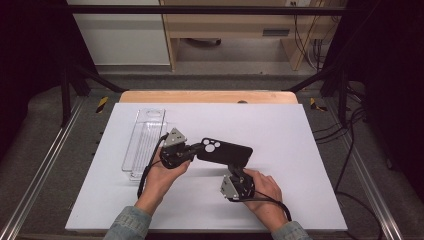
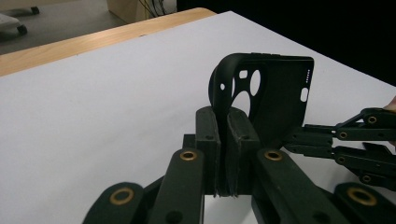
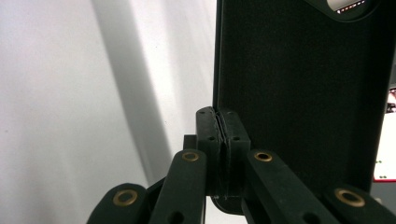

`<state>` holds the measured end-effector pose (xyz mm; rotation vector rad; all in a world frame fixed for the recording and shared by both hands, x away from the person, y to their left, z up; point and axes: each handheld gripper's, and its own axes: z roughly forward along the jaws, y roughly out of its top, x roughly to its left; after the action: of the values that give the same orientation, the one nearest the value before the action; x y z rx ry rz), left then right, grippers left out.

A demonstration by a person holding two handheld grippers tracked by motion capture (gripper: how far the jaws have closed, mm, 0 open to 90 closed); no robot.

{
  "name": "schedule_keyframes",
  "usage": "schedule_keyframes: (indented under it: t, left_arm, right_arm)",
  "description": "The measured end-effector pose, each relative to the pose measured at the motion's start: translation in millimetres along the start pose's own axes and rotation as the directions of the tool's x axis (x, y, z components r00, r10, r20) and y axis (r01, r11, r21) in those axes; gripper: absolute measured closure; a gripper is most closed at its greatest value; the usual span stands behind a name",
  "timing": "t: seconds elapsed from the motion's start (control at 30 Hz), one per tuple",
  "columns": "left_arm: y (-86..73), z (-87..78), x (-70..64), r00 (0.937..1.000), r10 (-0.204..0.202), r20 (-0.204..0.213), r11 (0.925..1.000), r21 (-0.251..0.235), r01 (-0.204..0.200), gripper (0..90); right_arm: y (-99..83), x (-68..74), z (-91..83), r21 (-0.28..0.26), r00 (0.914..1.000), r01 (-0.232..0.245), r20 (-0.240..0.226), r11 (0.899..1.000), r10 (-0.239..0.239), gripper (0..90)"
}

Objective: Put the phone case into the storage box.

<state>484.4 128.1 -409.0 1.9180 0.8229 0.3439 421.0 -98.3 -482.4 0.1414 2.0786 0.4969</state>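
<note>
Two tongs pinching black phone case (image 1: pixel 226 151), clear tray (image 1: pixel 144 142) in high view

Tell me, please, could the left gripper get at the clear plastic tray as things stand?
Probably not right away: the left gripper is shut on the black phone case. The clear plastic tray lies close beside that hand, with nothing between.

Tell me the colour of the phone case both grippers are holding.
Matte black all over; the phone case shows best in the high view, against the white table.
</note>
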Motion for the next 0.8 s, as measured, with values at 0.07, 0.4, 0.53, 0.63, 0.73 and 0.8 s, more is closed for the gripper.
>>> schedule_keyframes:
  t: [0.07,0.4,0.53,0.63,0.73,0.8]
  left_arm:
    - [0.9,0.0,-0.9,1.0,0.005,-0.003,1.0,-0.005,-0.005,84.6]
    - [7.4,-2.5,-6.2,0.9956,0.066,-0.068,0.9976,-0.017,-0.067,84.6]
    - [9.7,-5.7,-2.2,0.9932,0.07,-0.094,0.997,-0.026,-0.073,84.6]
    - [11.2,-8.1,1.4,0.9914,0.075,-0.108,0.9967,-0.024,-0.078,84.6]
    - [12.8,-10.5,3.7,0.9907,0.073,-0.115,0.9966,-0.03,-0.077,84.6]
    - [14.1,-11.6,4.8,0.9904,0.072,-0.118,0.9965,-0.033,-0.077,84.6]
  right_arm:
    - [-0.2,-0.5,0.0,0.0,1.0,-0.006,-0.006,1.0,0.006,86.2]
    - [0.4,-2.0,-0.8,-0.005,0.9986,-0.054,0.004,0.999,0.054,64.1]
    - [-0.3,-3.7,-1.5,-0.003,0.9973,-0.07,0.024,0.998,0.07,54.2]
    - [-1.7,-5.2,-1.5,-0.005,0.9945,-0.088,0.055,0.996,0.089,43.6]
    - [-3.9,-6.5,0.1,0.002,0.991,-0.116,0.067,0.993,0.115,36.7]
    - [-5.5,-8.0,0.8,0.013,0.9878,-0.141,0.068,0.99,0.14,32.2]
